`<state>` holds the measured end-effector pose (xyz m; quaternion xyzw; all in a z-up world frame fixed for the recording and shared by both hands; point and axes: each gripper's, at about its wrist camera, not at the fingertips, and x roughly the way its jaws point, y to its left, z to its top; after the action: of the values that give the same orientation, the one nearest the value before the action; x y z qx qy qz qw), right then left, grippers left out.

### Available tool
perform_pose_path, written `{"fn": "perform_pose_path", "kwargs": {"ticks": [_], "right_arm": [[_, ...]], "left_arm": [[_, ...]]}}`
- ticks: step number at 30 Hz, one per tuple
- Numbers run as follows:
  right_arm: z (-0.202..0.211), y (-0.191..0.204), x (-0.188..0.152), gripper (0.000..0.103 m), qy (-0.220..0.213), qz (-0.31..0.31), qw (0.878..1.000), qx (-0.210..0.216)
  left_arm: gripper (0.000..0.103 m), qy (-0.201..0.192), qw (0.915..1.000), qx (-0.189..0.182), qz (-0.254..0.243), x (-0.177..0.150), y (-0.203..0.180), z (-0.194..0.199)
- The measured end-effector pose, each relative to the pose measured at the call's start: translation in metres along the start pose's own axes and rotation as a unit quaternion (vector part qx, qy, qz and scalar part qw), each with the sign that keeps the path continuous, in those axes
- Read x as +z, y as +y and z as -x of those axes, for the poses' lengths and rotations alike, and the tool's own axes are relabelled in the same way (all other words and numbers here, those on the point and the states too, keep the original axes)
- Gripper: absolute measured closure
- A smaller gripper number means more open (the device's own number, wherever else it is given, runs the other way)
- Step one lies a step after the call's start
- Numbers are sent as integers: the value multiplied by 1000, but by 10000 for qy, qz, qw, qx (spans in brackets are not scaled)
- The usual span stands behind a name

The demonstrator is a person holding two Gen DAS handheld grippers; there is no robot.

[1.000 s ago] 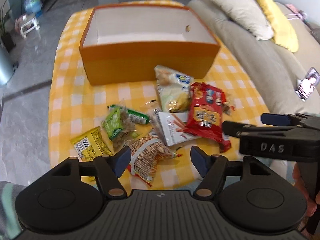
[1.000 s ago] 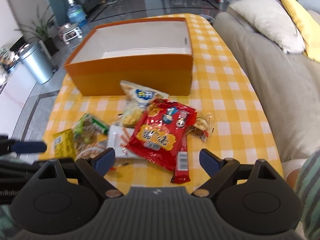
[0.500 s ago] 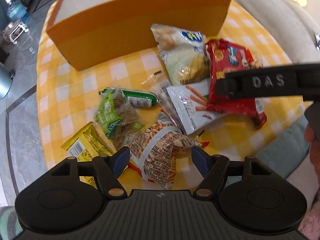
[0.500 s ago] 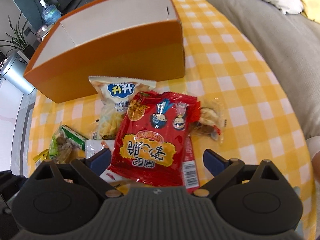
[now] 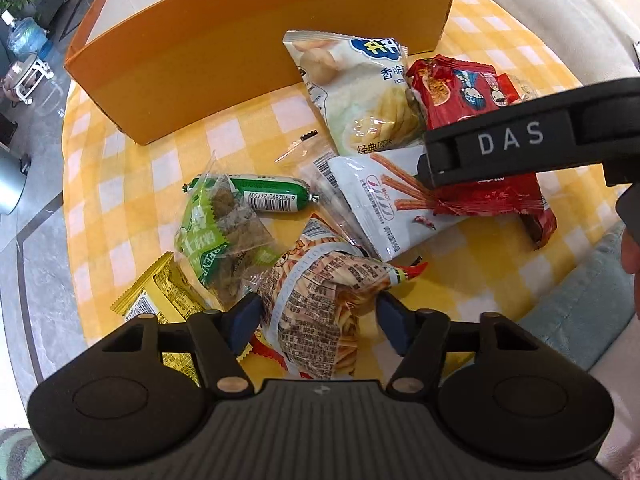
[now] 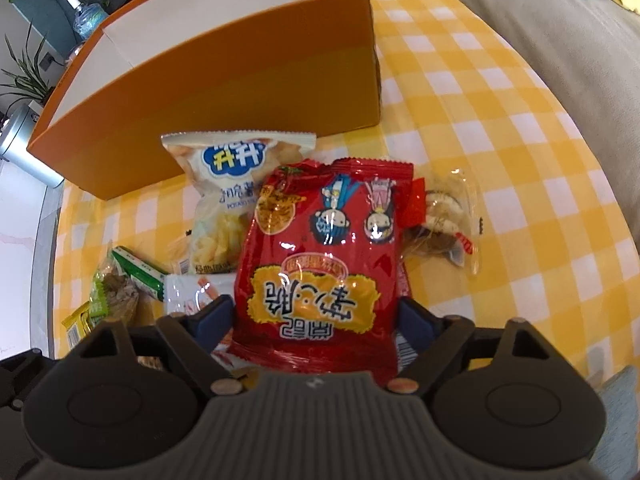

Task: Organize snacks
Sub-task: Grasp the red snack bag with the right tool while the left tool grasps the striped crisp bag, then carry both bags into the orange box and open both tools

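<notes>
Several snack packets lie on a yellow checked table in front of an orange box point(image 5: 248, 40). My left gripper point(image 5: 318, 318) is open, its fingers either side of a brown printed noodle-snack bag point(image 5: 320, 312). My right gripper point(image 6: 316, 320) is open, its fingers either side of the big red snack bag point(image 6: 324, 256); it also shows in the left wrist view point(image 5: 476, 80), with the right gripper's arm across it. A white chips bag point(image 5: 368, 92), a white stick-snack packet point(image 5: 384, 204), a green sausage point(image 5: 272, 196), a green packet point(image 5: 220, 240) and a yellow packet point(image 5: 160, 304) lie around.
The orange box point(image 6: 224, 72) stands open-topped at the back of the table. A clear-wrapped snack point(image 6: 444, 224) lies right of the red bag. A grey sofa point(image 6: 560, 20) runs along the right. The table's near edge is close under both grippers.
Both grippers have come down and forward toward the packets. The noodle-snack bag now sits between the left fingers, the red bag between the right fingers.
</notes>
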<state>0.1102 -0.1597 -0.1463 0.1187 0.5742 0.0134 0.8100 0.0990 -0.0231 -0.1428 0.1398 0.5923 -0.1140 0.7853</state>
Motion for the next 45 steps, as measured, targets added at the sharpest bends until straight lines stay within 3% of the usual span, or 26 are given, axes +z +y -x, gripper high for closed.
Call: {"fn": "perform_pose_path", "kwargs": {"ticks": [3,7,15,22,32,39,45], "right_arm": [[2,1,-1,24,-27,97,9999,-63],[5,1,-2,29,-21,155,9998,-110],[26,1,-6,38,-137,253,9995,-92],[52,2,-15,39,-257,349,9990,108],[108,4,-23,39,-960,761,9921,275],[144,7,-9,39,-1520,998,9824,436],[162,18,25,39,-2004,1132,9702,760]], "left_arm": [[44,-51,9999,117,-70,-1,-3,1],[52,-145,9998,126,-12,-3,-2,3],[58,-466,9985,-29,279,-7,1,24],[59,-741,9950,-91,663,-11,8,47],[59,-1374,9819,-472,1214,-7,32,97],[59,-1919,9718,-411,1306,23,52,133],[59,-2274,9622,-300,1466,61,73,144]]}}
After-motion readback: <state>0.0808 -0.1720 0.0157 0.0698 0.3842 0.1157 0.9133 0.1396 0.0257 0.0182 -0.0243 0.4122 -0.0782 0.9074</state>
